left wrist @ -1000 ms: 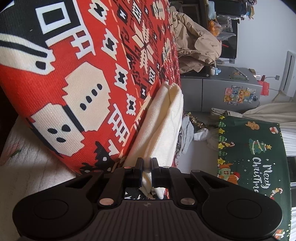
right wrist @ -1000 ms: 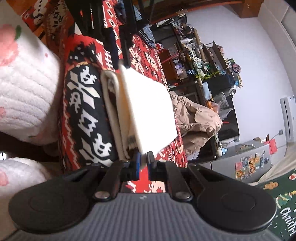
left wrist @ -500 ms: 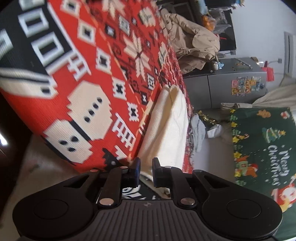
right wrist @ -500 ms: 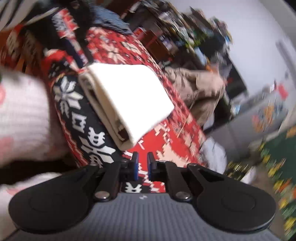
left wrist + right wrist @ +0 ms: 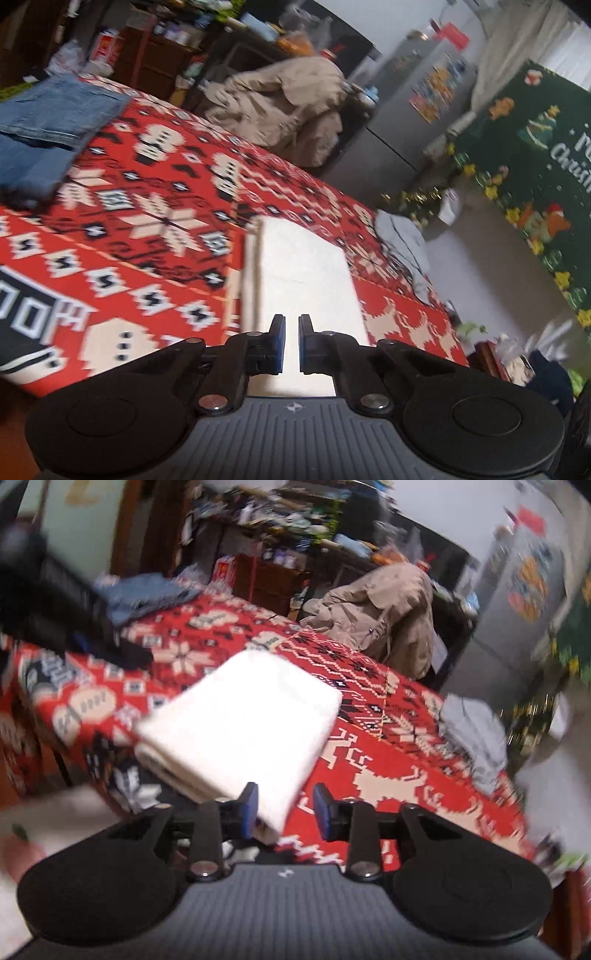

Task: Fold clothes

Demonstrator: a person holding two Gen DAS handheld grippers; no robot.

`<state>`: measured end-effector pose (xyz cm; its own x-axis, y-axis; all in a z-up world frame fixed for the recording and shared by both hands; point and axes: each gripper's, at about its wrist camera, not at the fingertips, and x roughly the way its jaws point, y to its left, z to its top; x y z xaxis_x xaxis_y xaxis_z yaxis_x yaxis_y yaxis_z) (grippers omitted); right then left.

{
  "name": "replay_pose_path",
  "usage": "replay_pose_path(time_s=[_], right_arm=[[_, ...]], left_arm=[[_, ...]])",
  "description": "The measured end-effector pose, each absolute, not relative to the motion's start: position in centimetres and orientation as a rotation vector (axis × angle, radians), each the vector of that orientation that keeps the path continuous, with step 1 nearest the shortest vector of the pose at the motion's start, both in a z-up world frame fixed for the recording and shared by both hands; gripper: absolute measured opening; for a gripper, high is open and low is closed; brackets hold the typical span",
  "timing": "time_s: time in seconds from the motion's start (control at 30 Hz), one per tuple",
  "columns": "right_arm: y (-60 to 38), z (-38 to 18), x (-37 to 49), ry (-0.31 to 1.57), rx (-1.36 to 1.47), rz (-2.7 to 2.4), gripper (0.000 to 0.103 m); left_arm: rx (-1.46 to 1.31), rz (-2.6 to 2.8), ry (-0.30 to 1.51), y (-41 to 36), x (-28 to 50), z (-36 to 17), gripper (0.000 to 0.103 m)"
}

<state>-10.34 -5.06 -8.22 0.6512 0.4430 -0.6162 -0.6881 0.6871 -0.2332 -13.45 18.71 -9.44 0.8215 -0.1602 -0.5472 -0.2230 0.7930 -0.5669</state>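
The folded cream garment (image 5: 303, 273) lies on the red patterned worktop (image 5: 155, 221) just ahead of both tools. Left tool (image 5: 291, 343) pressed together, empty; right tool (image 5: 284, 812) spreading, gripping nothing.

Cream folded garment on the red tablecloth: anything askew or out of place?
Nothing stands out. The cream folded garment lies flat, layers stacked evenly, on the red patterned tablecloth. Edges are blurred, so fine misalignment can't be judged.
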Motion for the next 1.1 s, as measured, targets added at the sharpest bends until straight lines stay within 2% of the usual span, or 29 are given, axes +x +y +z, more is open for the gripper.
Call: replay_pose_path(time_s=[0.2,0.23,0.27,0.3,0.5,0.73,0.8,0.87,0.93,1.0,1.03,1.07,1.1], right_arm=[[-4.9,-8.5,-8.8,0.604,-0.339,0.699,0.038],[-4.6,-8.7,-8.6,0.613,-0.329,0.709,0.034],[-4.2,-9.0,-8.5,0.626,-0.329,0.717,0.023],[-3.9,-9.2,-8.4,0.637,-0.328,0.722,0.018],[-3.8,-10.2,-8.4,0.691,-0.265,0.734,0.018],[-6.5,-8.5,-9.9,0.680,-0.201,0.736,0.019],[-7.3,-7.6,-10.6,0.657,-0.194,0.728,0.026],[-8.2,-6.5,-11.3,0.633,-0.187,0.709,0.032],[-8.8,-5.5,-11.8,0.622,-0.187,0.687,0.038],[-9.4,-4.4,-12.1,0.621,-0.187,0.665,0.044],[-9.7,-3.9,-12.2,0.617,-0.182,0.662,0.047],[-10.0,-3.3,-12.3,0.611,-0.175,0.655,0.057],[-10.3,-2.7,-12.4,0.605,-0.167,0.646,0.069]], left_arm=[[-0.666,-0.012,0.679,18.0,-10.7,-10.7,0.005],[-0.667,-0.016,0.689,17.8,-10.4,-10.9,0.005],[-0.668,-0.021,0.698,17.6,-10.2,-11.1,0.005],[-0.663,-0.022,0.709,17.4,-10.1,-11.3,0.005],[-0.630,-0.012,0.754,16.9,-11.1,-12.2,0.005],[-0.554,0.003,0.730,16.2,-13.3,-9.9,0.009],[-0.526,0.005,0.710,15.9,-14.0,-8.8,0.011],[-0.498,0.011,0.690,15.5,-14.6,-7.5,0.027],[-0.469,0.014,0.673,15.1,-15.1,-6.2,0.037],[-0.437,0.019,0.658,14.6,-15.5,-4.9,0.042],[-0.421,0.027,0.650,14.3,-15.8,-4.2,0.049],[-0.406,0.034,0.642,14.0,-16.0,-3.6,0.057],[-0.390,0.042,0.634,13.7,-16.2,-3.0,0.060]])
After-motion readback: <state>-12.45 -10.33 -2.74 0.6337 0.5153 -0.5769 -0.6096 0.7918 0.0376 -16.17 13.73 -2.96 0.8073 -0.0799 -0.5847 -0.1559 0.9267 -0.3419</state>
